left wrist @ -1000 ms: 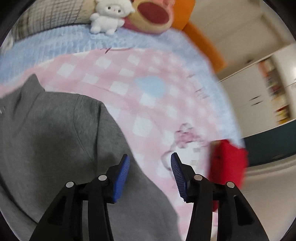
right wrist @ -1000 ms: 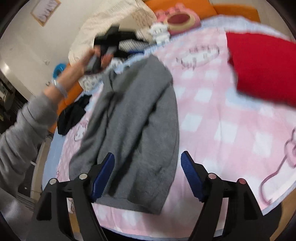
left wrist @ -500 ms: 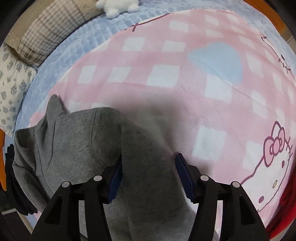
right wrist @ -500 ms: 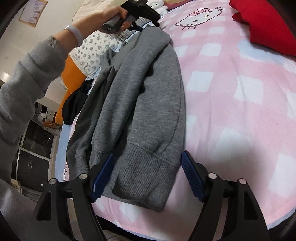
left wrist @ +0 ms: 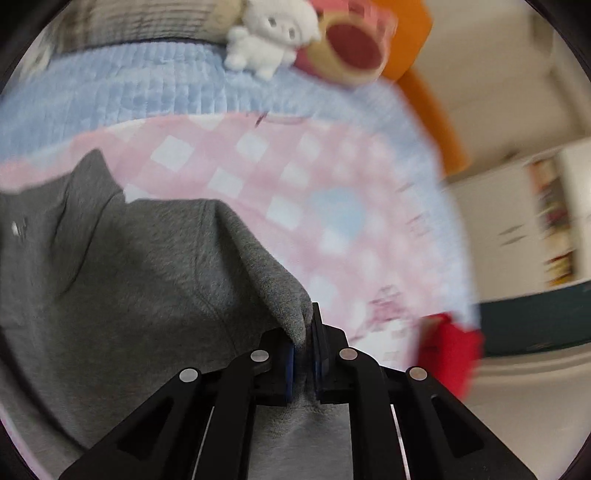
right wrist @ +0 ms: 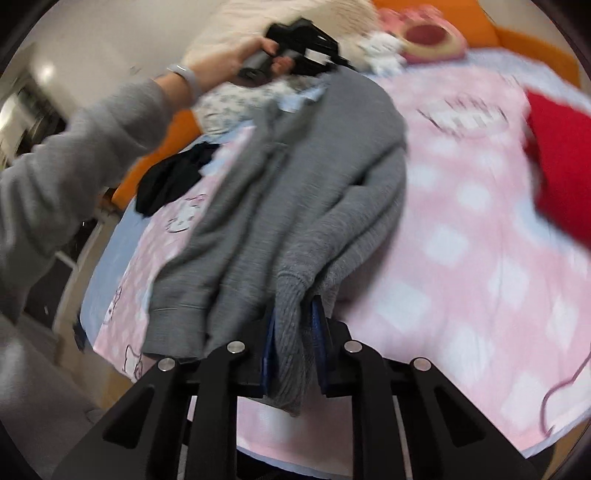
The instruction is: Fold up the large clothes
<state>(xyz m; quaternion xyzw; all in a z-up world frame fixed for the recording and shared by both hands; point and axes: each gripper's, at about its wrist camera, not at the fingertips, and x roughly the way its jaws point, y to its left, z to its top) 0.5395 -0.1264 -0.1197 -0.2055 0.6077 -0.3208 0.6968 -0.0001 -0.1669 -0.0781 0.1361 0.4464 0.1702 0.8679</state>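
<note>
lower centre, right wrist view: right gripper (right wrist: pixel 293 350), jaws just closed, nearly together, pinching the ribbed hem of the grey knit sweater (right wrist: pixel 295 177). lower centre, left wrist view: left gripper (left wrist: pixel 303 354), jaws just closed almost fully, pinching a raised fold at the sweater's shoulder end. a grip at each end probably serves to lift and carry one side across for a fold. the sweater lies lengthwise on the pink checked blanket (right wrist: pixel 480 240); open blanket fills the frame's right, bounded by a red garment (right wrist: pixel 561 158) at the right edge. upper frame: white plush toy (left wrist: pixel 269 33).
</note>
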